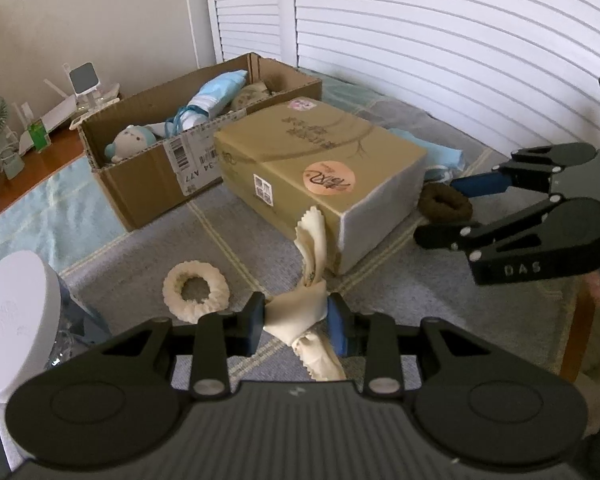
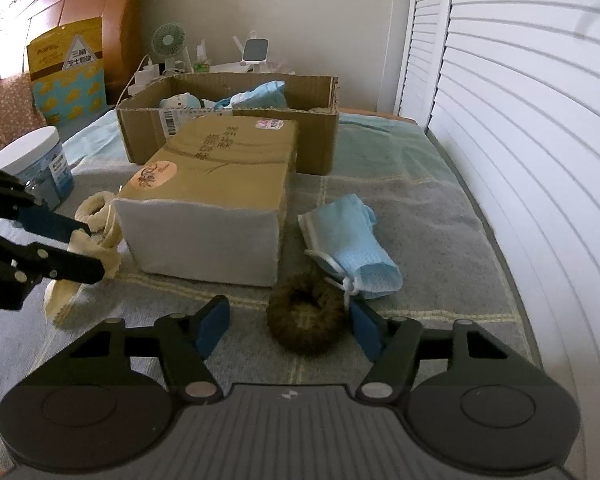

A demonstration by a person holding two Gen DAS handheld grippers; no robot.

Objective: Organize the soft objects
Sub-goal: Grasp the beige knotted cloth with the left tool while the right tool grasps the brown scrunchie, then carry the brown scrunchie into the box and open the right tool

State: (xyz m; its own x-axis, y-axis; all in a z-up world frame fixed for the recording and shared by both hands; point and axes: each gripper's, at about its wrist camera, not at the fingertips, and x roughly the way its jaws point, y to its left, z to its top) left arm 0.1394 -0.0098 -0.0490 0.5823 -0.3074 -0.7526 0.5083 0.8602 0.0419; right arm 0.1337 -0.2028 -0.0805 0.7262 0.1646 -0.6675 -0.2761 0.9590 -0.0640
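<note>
The right gripper (image 1: 440,208) carries the raised letters "DAS" on its black body. The open cardboard box (image 1: 148,184) has a white barcode label (image 1: 192,166) — upside down, its printed end reads "34 A7". Other print is too small to read.

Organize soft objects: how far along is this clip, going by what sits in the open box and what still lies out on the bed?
Done: the open cardboard box already holds a pale blue plush toy and blue fabric.

In hand: the left tool is shut on the cream cloth; the right tool straddles the brown fluffy ring, not yet gripping it.

Left: the cream ruffled ring and the blue mesh face mask.
</note>
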